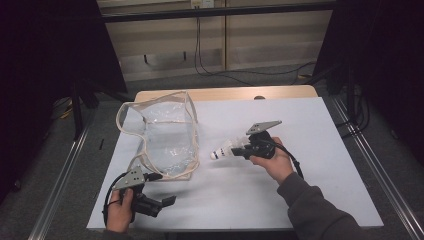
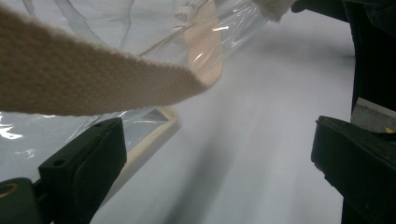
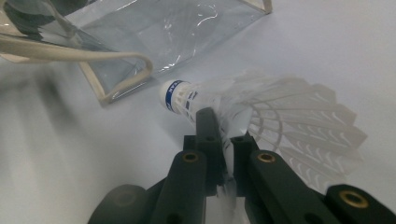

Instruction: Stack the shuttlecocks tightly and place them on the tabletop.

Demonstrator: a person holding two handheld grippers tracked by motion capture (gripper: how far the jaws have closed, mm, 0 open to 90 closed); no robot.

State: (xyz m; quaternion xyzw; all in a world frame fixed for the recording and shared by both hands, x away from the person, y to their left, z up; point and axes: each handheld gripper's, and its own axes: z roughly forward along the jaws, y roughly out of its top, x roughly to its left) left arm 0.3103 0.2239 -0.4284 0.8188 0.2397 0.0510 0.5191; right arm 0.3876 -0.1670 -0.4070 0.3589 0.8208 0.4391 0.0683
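- Shuttlecock (image 1: 223, 150) in the high view lies out level near the middle of the tabletop (image 1: 320, 150), its white cork end pointing toward the clear bag (image 1: 165, 135), its feather skirt pinched in the right gripper (image 1: 245, 148). The right hand (image 1: 272, 160) holds that gripper a little right of centre, and the shuttlecock's cork sits just beside the bag's right side without touching it.
- Clear bag in the same view stands on the left half of the tabletop, reaching from the far edge toward the near left corner, with cream webbing trim and a strap looped at its top.
- Left gripper (image 1: 167, 200) in the high view sits at the near left corner, held by the left hand (image 1: 120, 210), jaws spread wide with nothing between them, just in front of the bag's near edge.
- Left gripper view: the two black jaws stand far apart over bare tabletop (image 2: 261, 140). A cream strap (image 2: 93, 79) crosses the upper left, and the bag's trimmed bottom edge (image 2: 154, 128) lies beside the left jaw.
- Right gripper view: the jaws are closed tight on the shuttlecock's (image 3: 261, 112) white feathers. Its cork, ringed with a blue band, points toward the bag's corner (image 3: 121, 79), near but apart.
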